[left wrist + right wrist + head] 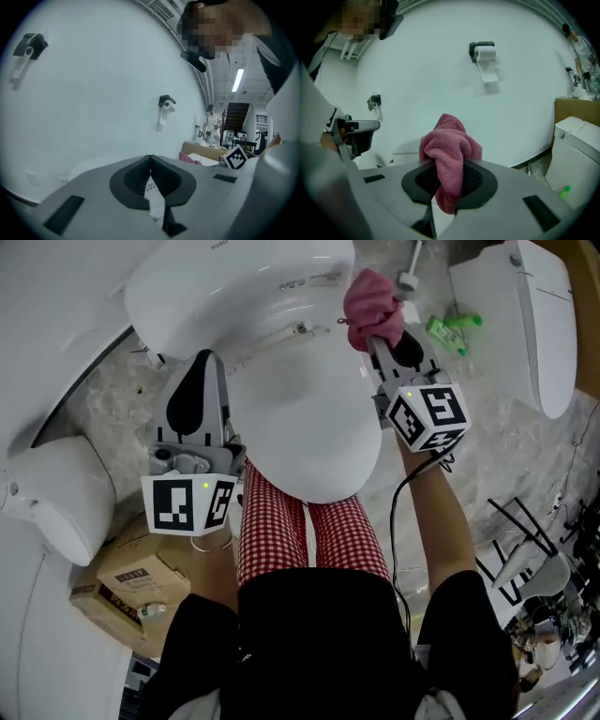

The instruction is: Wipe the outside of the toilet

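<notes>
Standing right over the white toilet [305, 432], a person in red checked trousers [309, 535] looks down on its shut lid. Two more white toilets sit on the floor [98, 404], one to the left of the toilet [52, 493] and one to its right [539, 315]. A brown cardboard box [127, 582] lies to the left of the toilet, close to the person's feet.

The right arm [441, 521] is bare and reaches forward along the right side of the toilet, with a black cable running down it. The right tongs [380, 336] point at the back right part of the toilet, beside the lid hinge. They are closed on a pink cloth [372, 304], which bunches up above the tips and hangs down between them [449, 154]. I cannot tell whether the cloth presses on the toilet.

The left tongs [203, 360] point forward along the left side of the toilet, next to the edge of the lid. The hand that holds them is hidden under the marker cube. Their tips are pressed together [150, 159] with nothing between them.

A small green thing [453, 329] lies on the floor to the right of the toilet, past the cloth.
</notes>
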Demonstrator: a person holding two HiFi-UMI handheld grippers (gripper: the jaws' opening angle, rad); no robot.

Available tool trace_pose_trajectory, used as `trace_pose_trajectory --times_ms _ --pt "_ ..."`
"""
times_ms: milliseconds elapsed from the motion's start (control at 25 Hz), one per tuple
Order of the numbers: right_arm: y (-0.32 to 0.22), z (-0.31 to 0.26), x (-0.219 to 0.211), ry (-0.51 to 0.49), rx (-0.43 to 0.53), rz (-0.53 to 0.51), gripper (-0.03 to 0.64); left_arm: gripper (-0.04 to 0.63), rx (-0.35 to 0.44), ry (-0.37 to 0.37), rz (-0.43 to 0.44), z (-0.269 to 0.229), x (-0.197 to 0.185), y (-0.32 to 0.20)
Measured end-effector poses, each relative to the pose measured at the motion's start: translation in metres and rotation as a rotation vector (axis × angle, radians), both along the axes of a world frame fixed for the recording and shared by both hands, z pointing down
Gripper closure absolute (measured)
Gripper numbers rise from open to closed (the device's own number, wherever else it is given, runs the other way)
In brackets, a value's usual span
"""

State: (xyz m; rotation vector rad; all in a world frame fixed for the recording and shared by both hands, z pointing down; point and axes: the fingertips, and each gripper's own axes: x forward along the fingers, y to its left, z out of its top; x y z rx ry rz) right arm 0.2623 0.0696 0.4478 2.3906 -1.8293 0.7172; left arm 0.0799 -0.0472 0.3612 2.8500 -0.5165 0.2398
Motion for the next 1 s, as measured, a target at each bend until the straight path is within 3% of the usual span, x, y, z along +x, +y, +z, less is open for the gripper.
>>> trace_pose_trajectory --times_ms 240,600,1000 --pt "0.056 -0.089 -0.018 0.079 0.124 -0.138 0.538 0.586 0.064 0.044 0.063 -0.056 0.033 0.063" --pt "0.098 -0.214 -0.039 0.073 0.289 -0.062 0.538 0.586 0.129 0.115 0.176 -0.163 0.06 0.12" --pt "0.113 -0.327 -0.101 0.176 0.335 -0.043 0.538 0.586 0.169 0.252 0.287 -0.267 0.034 0.14"
